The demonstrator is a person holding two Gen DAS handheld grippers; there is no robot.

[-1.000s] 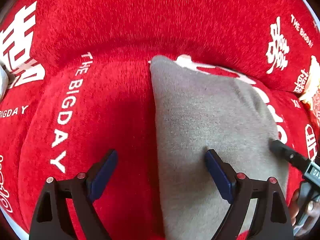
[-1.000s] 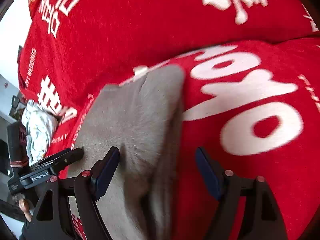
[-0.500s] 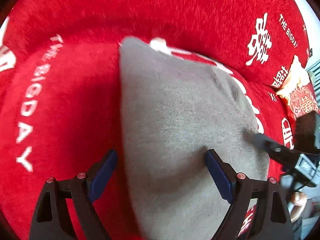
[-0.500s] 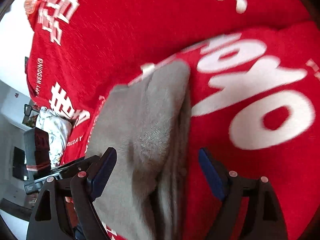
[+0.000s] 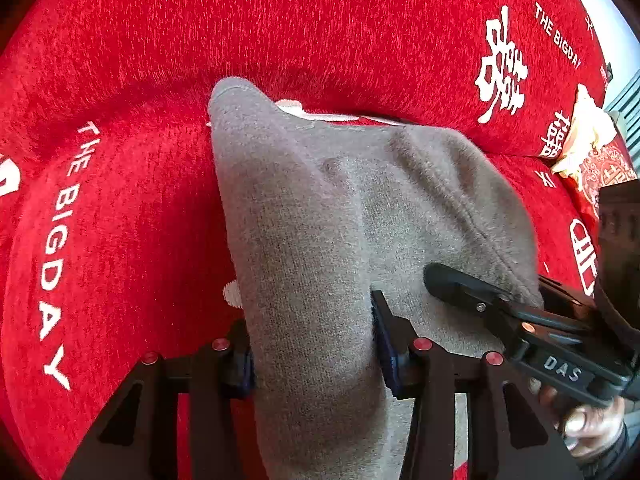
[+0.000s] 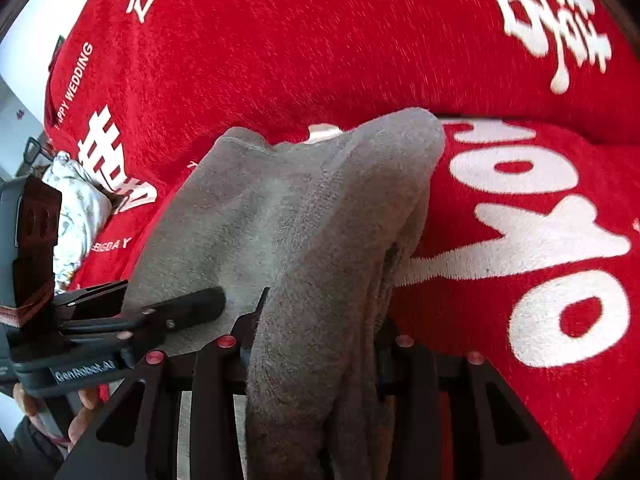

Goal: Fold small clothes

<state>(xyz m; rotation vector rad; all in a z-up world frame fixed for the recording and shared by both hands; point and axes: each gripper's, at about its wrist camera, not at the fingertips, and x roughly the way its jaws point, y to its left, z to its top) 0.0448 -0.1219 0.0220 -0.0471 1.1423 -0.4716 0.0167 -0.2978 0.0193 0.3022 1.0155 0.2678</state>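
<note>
A small grey knitted garment [image 5: 340, 216] lies on a red sofa cover [image 5: 120, 208] with white lettering. My left gripper [image 5: 312, 344] is shut on the garment's near left edge, cloth bunched between its blue pads. My right gripper [image 6: 316, 344] is shut on the near right edge, where the garment [image 6: 320, 220] shows several layers. Both near corners are lifted and the cloth ridges up toward the far end. The right gripper also shows in the left wrist view [image 5: 500, 312], and the left gripper in the right wrist view [image 6: 160, 316].
The sofa back [image 5: 320, 20] rises just behind the garment. A white patterned cloth bundle [image 6: 76, 208] lies at the far left. A cream and red cushion [image 5: 588, 144] sits at the far right. A dark block [image 6: 34, 232] stands at the left edge.
Both grippers were open around the garment's near edge; both have closed on the cloth and raised it, so the garment now bunches into ridges.
</note>
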